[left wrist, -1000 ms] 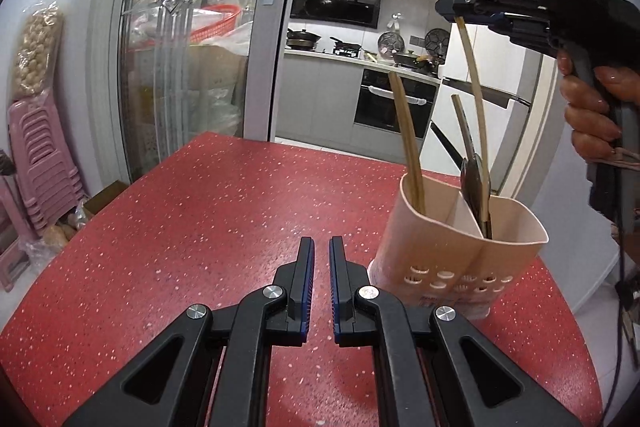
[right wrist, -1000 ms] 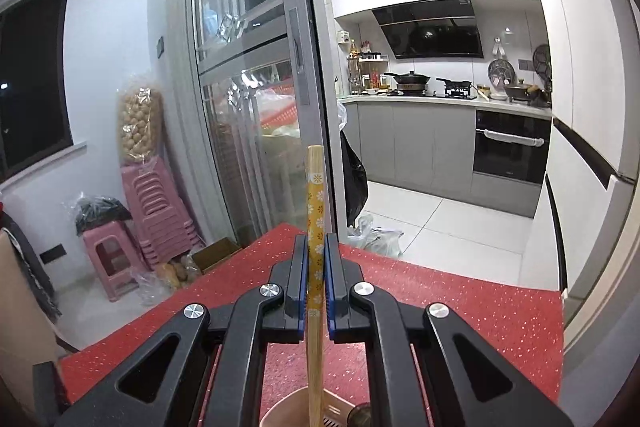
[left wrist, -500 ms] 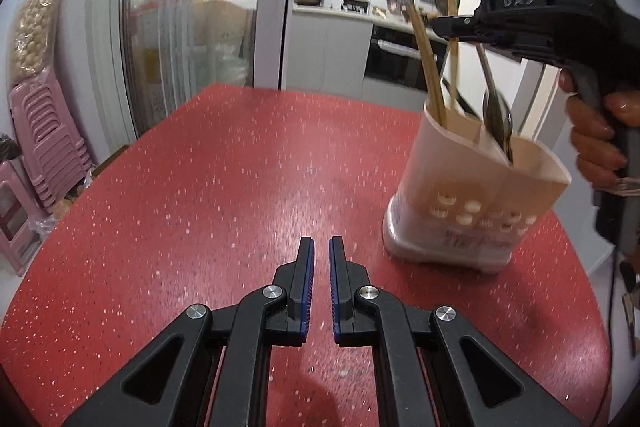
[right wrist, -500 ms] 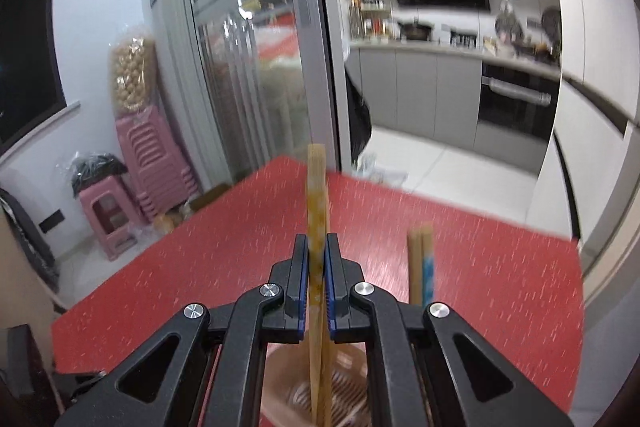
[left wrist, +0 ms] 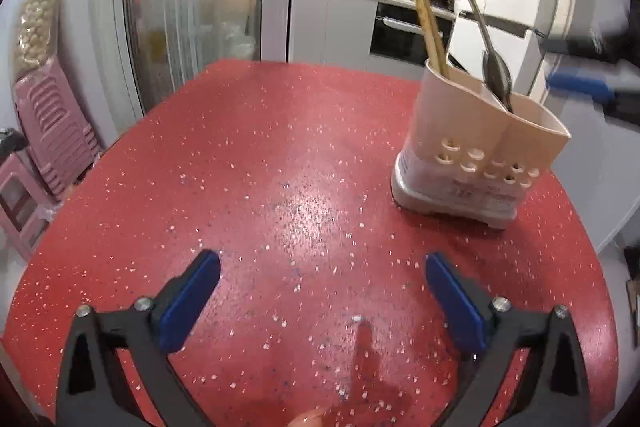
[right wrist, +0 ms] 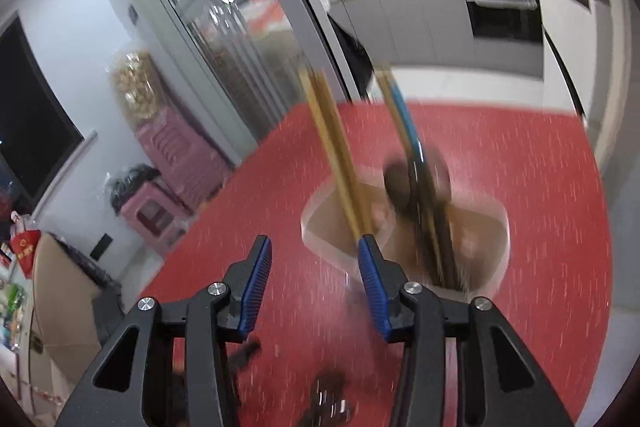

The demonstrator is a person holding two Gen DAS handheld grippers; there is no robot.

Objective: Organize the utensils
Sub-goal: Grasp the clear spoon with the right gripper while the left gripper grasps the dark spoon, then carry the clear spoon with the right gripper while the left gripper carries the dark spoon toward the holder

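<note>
The chopsticks (right wrist: 336, 163) stand in the utensil holder (left wrist: 476, 163) on the red desk (left wrist: 260, 167), beside a spoon (left wrist: 496, 75); the right gripper (right wrist: 314, 287) is spread and holds nothing; the left gripper (left wrist: 320, 291) is spread wide over bare desk; the drop-off looks done; next, seek any remaining utensil.
</note>
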